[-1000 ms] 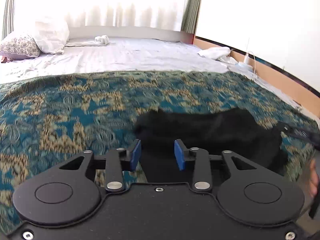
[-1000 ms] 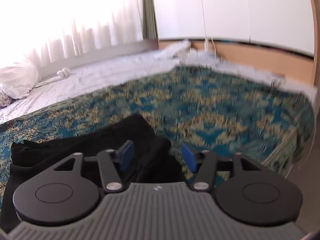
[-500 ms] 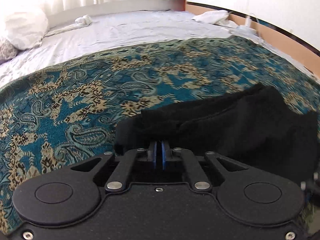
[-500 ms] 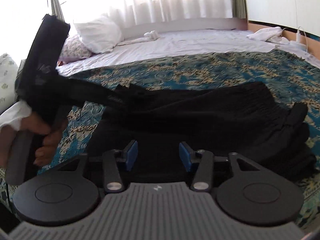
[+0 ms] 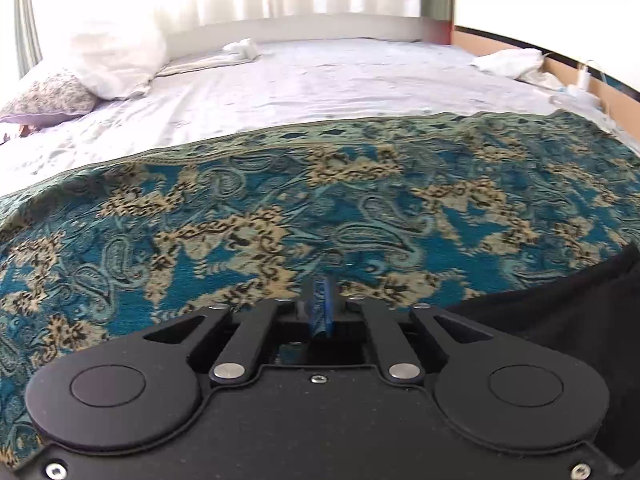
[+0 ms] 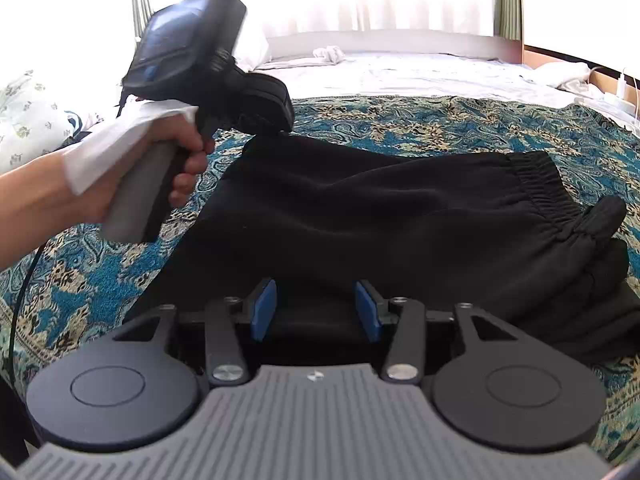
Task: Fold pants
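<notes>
black pants (image 6: 384, 216) half hidden behind right gripper (image 6: 316, 308), jaws apart; left gripper (image 5: 320, 308) jaws together, maybe pinching bedspread (image 5: 240, 216), can't tell.

Bare patterned bedspread (image 5: 280, 208) lay open from 9 to 1 o'clock; black pants (image 6: 380, 216) blocked the near ground toward 3 o'clock.
</notes>
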`<state>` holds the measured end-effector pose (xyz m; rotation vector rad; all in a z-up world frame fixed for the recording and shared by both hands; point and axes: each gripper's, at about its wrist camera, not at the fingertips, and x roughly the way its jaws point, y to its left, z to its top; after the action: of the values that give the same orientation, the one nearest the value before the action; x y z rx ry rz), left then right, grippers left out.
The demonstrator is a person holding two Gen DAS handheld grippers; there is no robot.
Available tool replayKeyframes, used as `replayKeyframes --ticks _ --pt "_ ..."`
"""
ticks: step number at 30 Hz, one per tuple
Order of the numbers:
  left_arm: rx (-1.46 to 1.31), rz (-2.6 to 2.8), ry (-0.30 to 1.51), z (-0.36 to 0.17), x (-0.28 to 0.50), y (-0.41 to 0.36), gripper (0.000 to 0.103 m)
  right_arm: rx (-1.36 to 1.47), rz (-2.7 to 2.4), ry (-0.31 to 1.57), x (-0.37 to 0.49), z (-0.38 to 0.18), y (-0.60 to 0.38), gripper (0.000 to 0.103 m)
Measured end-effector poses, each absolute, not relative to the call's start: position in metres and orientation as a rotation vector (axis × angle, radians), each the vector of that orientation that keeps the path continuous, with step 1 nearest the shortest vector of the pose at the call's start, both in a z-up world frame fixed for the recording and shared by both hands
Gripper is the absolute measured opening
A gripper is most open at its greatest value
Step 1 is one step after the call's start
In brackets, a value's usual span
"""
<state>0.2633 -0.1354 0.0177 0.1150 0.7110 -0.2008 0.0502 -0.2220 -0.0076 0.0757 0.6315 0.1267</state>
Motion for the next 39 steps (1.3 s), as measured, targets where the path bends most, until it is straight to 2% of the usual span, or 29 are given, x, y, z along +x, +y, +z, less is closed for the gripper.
replayKeyframes --ticks 5,9,13,17,19,37,38,39 --pt "0.084 -0.281 0.630 0.044 0.230 -0.121 0.012 0.133 0.115 0.562 0.043 0.006 -0.238 0.068" --pt "0.058 -0.398 0.593 0.060 0.191 -0.119 0.012 0.069 -0.012 0.518 0.051 0.017 -0.256 0.069" --pt "0.120 -0.488 0.611 0.050 0.168 -0.136 0.014 0.077 -0.127 0.510 0.062 0.020 -0.284 0.069" --pt "0.230 -0.407 0.669 0.021 0.178 -0.155 0.015 0.050 -0.220 0.536 0.067 0.011 -0.307 0.068" --pt "0.185 -0.380 0.697 0.012 0.189 -0.152 0.009 0.055 -0.244 0.557 0.068 0.005 -0.319 0.067" --pt "0.133 -0.329 0.733 0.010 0.210 -0.159 0.008 0.052 -0.280 0.590 0.071 -0.006 -0.330 0.067" --pt "0.122 -0.333 0.739 0.013 0.208 -0.158 0.009 0.061 -0.271 0.587 0.070 -0.004 -0.331 0.069" --pt "0.106 -0.341 0.745 0.017 0.205 -0.156 0.018 0.081 -0.256 0.577 0.068 0.000 -0.332 0.071"
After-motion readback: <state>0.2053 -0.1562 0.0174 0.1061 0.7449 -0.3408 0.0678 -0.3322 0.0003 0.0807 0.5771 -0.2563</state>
